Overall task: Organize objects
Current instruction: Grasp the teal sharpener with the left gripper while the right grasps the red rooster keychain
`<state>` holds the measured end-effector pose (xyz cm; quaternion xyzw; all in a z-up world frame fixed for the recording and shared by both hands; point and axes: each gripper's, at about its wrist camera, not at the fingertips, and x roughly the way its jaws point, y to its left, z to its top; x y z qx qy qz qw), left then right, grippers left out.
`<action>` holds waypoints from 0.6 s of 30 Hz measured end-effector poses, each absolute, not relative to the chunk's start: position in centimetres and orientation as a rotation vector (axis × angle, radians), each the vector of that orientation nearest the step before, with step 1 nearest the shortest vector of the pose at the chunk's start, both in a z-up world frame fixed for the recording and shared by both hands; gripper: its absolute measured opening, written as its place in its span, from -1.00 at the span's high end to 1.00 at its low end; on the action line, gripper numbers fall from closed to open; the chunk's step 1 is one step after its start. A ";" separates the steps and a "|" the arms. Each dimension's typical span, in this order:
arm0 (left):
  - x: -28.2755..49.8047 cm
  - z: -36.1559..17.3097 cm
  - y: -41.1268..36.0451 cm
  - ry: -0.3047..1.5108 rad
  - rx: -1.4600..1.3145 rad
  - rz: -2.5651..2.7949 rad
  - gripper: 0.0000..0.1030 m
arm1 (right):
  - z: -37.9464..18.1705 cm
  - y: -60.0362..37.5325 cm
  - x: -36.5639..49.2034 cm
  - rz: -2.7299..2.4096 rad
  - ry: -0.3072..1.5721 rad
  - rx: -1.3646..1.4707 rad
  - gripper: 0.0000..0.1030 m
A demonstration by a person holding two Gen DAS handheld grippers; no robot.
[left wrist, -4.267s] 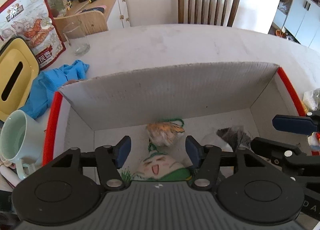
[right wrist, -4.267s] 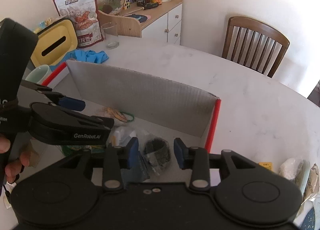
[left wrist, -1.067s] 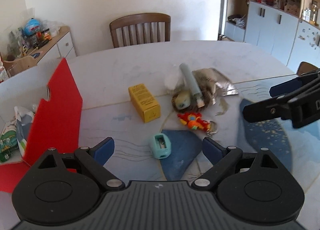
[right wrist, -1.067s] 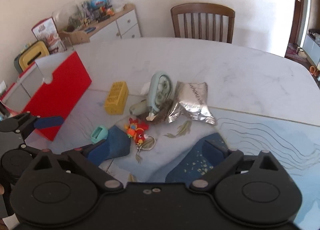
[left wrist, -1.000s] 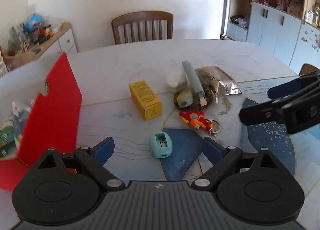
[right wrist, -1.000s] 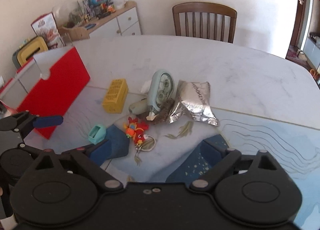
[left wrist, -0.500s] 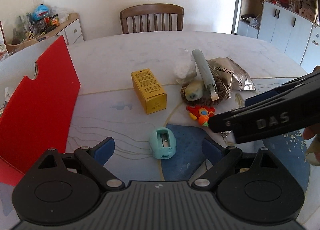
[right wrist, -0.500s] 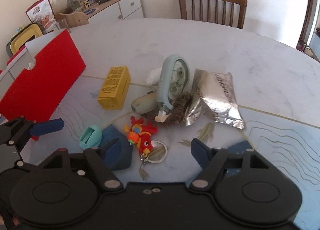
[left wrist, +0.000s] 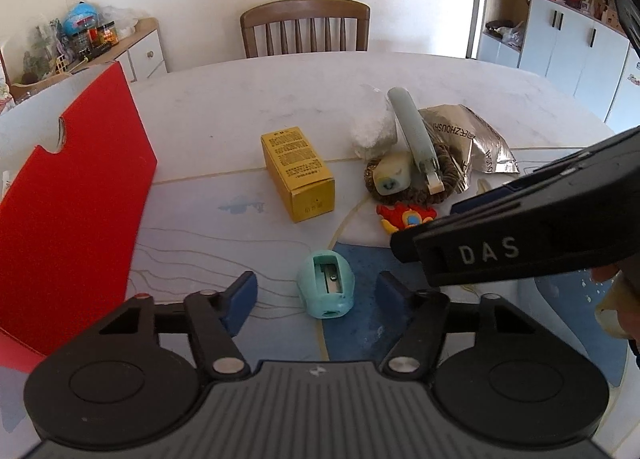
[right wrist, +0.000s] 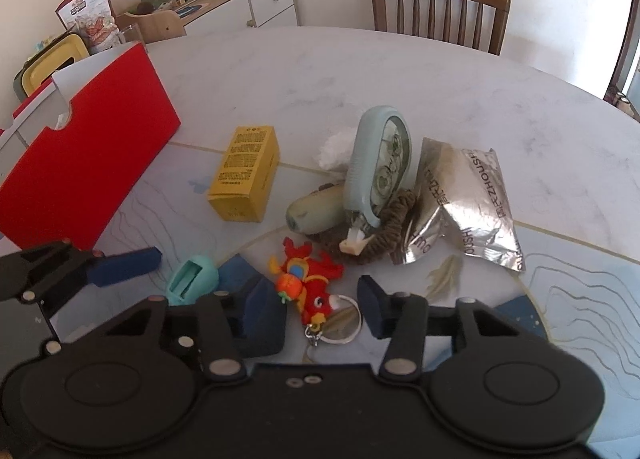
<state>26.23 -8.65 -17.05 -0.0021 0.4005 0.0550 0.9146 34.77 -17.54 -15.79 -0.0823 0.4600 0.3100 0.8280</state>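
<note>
A teal pencil sharpener (left wrist: 326,291) lies on the table mat between the blue pads of my left gripper (left wrist: 316,293). Its jaws are closing, with a gap left on both sides. A red toy keychain (right wrist: 308,283) lies between the pads of my right gripper (right wrist: 318,307), whose jaws are also closing and do not press on it. The right gripper's black housing (left wrist: 520,243) crosses the left wrist view and hides part of the toy (left wrist: 404,219). A left finger (right wrist: 124,261) shows beside the sharpener (right wrist: 192,279).
A red and white box (right wrist: 88,155) stands open at the left. Behind the toy lie a yellow carton (right wrist: 244,175), a pale green dispenser (right wrist: 380,163) on a brown scrunchie (right wrist: 392,235), a white wad (left wrist: 374,127) and a silver foil pouch (right wrist: 468,199). A chair (left wrist: 304,27) stands behind the table.
Both grippers left the box for the loose items. In the last second the right one moved in over the red toy, and both pairs of jaws narrowed.
</note>
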 end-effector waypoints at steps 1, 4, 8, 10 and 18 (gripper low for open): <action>26.3 -17.0 -8.7 0.823 -0.007 0.111 -0.19 | -15.8 -17.4 34.8 0.659 0.977 -0.175 0.18; 26.3 -17.0 -8.7 0.823 -0.008 0.109 -0.10 | -15.8 -17.3 34.8 0.652 0.976 -0.177 0.26; 26.3 -16.9 -8.8 0.822 -0.001 0.089 0.21 | -15.7 -17.2 34.8 0.649 0.980 -0.179 0.32; 26.3 -16.8 -8.9 0.822 0.004 0.086 0.31 | -15.7 -17.3 34.8 0.647 0.983 -0.176 0.33; 25.5 -16.7 -8.8 0.818 0.023 0.083 0.41 | -15.4 -18.4 34.3 0.631 0.996 -0.111 0.33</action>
